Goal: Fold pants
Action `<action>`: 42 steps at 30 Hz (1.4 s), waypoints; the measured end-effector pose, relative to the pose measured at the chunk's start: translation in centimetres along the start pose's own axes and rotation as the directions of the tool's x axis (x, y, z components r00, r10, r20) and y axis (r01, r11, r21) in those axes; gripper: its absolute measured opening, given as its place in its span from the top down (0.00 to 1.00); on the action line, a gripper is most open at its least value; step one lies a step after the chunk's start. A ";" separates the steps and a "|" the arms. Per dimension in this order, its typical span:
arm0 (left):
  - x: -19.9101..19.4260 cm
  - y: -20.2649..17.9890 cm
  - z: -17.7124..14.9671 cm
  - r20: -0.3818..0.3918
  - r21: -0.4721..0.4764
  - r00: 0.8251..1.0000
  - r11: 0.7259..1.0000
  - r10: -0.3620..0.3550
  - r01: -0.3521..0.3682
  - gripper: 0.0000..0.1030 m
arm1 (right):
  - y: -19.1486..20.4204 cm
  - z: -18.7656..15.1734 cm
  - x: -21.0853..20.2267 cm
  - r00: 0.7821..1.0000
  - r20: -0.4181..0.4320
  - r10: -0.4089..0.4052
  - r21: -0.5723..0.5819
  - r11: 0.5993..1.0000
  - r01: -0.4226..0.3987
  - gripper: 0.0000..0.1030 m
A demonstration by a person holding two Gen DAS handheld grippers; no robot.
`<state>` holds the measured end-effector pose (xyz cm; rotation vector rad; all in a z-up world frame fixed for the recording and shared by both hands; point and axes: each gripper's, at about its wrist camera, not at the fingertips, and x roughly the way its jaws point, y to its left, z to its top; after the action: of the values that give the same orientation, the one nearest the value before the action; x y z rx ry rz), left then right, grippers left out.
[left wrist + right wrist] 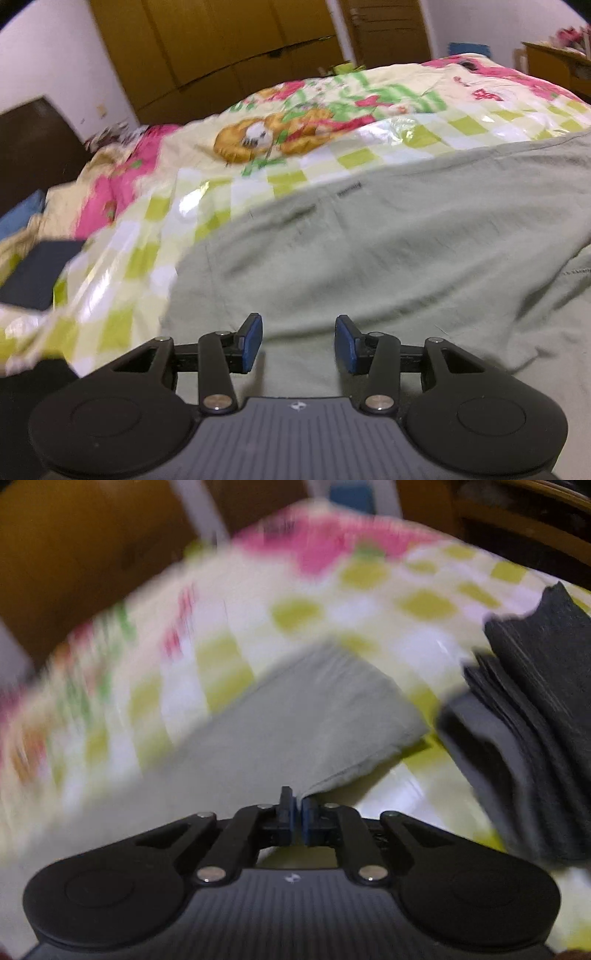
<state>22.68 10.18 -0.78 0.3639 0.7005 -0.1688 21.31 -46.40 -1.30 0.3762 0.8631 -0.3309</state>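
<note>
From the left wrist, the pale green pants (406, 240) fill the centre and right of the frame, spread flat over a checked and flowered bedspread (155, 229) that runs to the upper left. The left gripper (299, 343) sits at the lower centre with its blue pads spread apart above the cloth, nothing between them. A dark folded cloth (33, 273) lies at the left edge.

From the right wrist, the picture is blurred. The right gripper (298, 818) at the lower centre has its pads pressed nearly together, pinching a thin edge of the pants (295, 723), whose leg stretches up to a squared end in the middle of the frame. A stack of dark folded clothes (535, 731) sits at the right, on the same bedspread (424, 602).

The fabric looks light, soft and limp, so it should sag and crease freely. Hems, the waistband or a doubled edge are probably the surest places to hold.
</note>
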 end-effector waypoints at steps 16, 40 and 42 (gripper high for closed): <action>9.2 8.3 6.2 -0.162 0.188 0.977 0.967 -0.141 0.171 0.29 | 30.6 -2.6 5.1 0.860 -0.297 0.415 -0.726 0.487 -0.486 0.49; 5.4 8.0 6.6 -0.174 0.298 0.983 0.948 -0.060 0.111 0.75 | 33.0 -3.7 -2.4 0.892 -0.277 0.358 -0.804 0.421 -0.419 0.99; 2.0 8.7 6.3 -0.137 0.267 0.989 0.959 -0.059 0.094 0.75 | 31.9 -4.3 -5.3 0.885 -0.261 0.387 -0.801 0.425 -0.422 0.99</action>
<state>30.32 15.77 4.64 0.6167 0.8210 -0.3197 28.83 -15.59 6.22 -0.3503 0.8363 0.5842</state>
